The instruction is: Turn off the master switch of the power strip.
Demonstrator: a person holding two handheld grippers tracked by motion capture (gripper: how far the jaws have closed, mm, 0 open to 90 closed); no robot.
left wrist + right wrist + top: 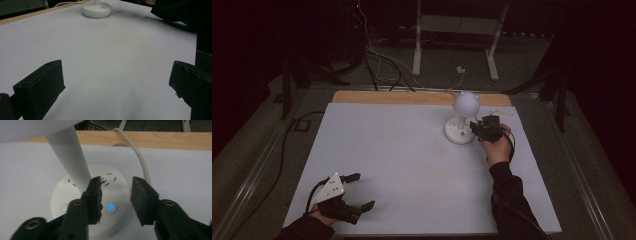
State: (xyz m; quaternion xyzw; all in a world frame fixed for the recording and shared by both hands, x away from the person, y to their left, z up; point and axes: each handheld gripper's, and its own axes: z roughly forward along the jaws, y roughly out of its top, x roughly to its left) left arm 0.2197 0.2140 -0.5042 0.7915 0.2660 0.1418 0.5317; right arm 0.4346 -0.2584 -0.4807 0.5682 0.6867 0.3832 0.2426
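Two black jaws of the right gripper (115, 202) stand a little apart, pinching nothing, right over the glowing blue power button (111, 207) on the round base of the white lamp (461, 131). No earlier look is on hand, so I just tell how it sits. That lamp stands at the far right of the white table (377, 150), its ball head (466, 103) up on a stalk, its cord (140, 155) running off the far edge. Near the left corner, the left gripper (362, 191) rests with jaws spread wide, holding nothing. I think a jaw could bump the stalk and tip the lamp, or slide past the small button and miss it.
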